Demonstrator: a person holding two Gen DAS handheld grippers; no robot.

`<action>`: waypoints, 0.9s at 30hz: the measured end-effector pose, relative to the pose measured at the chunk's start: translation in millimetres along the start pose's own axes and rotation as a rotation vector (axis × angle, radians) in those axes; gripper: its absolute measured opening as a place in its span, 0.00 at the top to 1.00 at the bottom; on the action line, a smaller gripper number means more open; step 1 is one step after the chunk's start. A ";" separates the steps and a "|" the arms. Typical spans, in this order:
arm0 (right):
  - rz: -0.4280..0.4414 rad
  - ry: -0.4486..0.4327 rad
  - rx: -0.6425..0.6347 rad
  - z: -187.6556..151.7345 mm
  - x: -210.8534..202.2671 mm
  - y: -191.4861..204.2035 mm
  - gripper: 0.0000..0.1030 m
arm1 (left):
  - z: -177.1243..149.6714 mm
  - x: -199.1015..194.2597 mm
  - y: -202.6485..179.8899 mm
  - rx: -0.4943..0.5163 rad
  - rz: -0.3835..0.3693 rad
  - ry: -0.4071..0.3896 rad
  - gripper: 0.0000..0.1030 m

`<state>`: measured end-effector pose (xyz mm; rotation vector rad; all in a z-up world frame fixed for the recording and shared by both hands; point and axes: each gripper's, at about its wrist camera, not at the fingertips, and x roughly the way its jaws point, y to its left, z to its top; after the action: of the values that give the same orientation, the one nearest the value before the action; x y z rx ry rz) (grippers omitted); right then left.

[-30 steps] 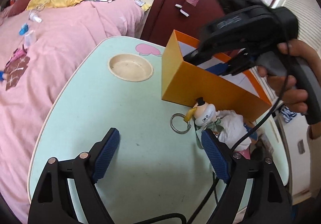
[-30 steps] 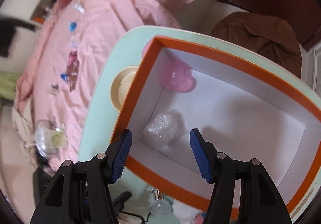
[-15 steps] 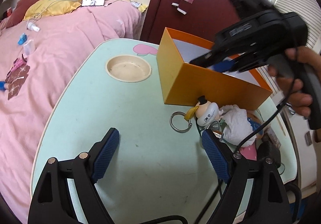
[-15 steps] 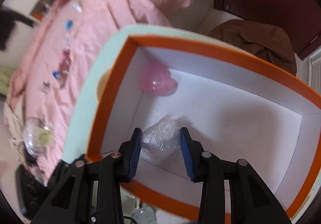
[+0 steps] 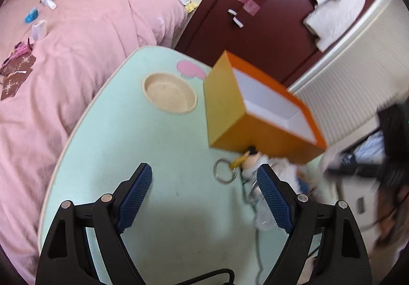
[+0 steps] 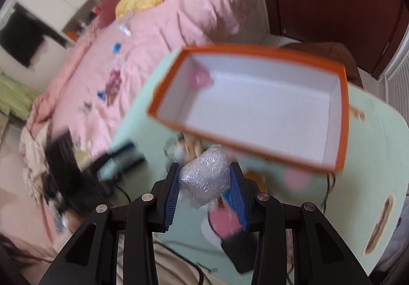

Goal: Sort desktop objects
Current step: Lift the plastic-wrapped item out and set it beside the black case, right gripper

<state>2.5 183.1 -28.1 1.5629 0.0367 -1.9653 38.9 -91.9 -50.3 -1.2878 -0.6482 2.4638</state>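
Crinkled clear plastic, a wad of bubble-wrap-like film (image 6: 204,176), sits clamped between the blue ribbed pads of the right gripper (image 6: 204,182), both pads pressing into its sides. The bundle hangs above the near rim of the orange cardboard box with the white lining (image 6: 255,116), outside it, over the clutter by the box's front wall. Deep in the box's far corner lies a translucent pink heart-shaped thing (image 6: 200,79), blurred.

Over to the left wrist view: the left gripper (image 5: 204,195) stands with its jaws wide apart, nothing between them, only bare pale mint-green tabletop (image 5: 158,208) underneath. Ahead of its right finger lies a small white doll figure with a black top and a yellow strap (image 5: 251,161), hooked to a round metal key ring (image 5: 223,171), just in front of the orange box (image 5: 230,116). Behind the doll, a white crumpled bundle is touching the box's wall, though it is too smeared to read. A round cream-coloured recess (image 5: 170,94) is set in the tabletop left of the box. Pink bedding (image 5: 76,42) fills the left side beyond the table.
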 end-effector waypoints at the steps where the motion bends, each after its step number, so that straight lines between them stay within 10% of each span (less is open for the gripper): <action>1: -0.005 0.005 0.002 -7.2 4.1 0.6 0.64 | 8.0 -2.2 -1.5 0.000 -0.017 0.016 0.18; 10: 0.095 -0.141 0.093 -34.3 2.2 -13.8 0.62 | 71.9 -0.9 -69.1 0.189 -0.036 0.092 0.18; 13: 0.170 -0.271 0.173 -47.1 -18.0 -29.4 0.39 | 86.5 28.3 -97.8 0.242 -0.017 0.202 0.18; 18: 0.231 -0.369 0.283 -69.4 -32.5 -59.2 0.36 | 102.2 85.2 -123.5 0.213 -0.043 0.384 0.18; 27: 0.320 -0.372 0.388 -89.1 -28.3 -90.7 0.36 | 115.5 144.2 -131.8 0.194 0.305 0.342 0.18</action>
<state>39.9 303.5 -61.0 1.2948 -0.7388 -2.0430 -131.7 55.8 -25.8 -1.7757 -0.1318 2.3648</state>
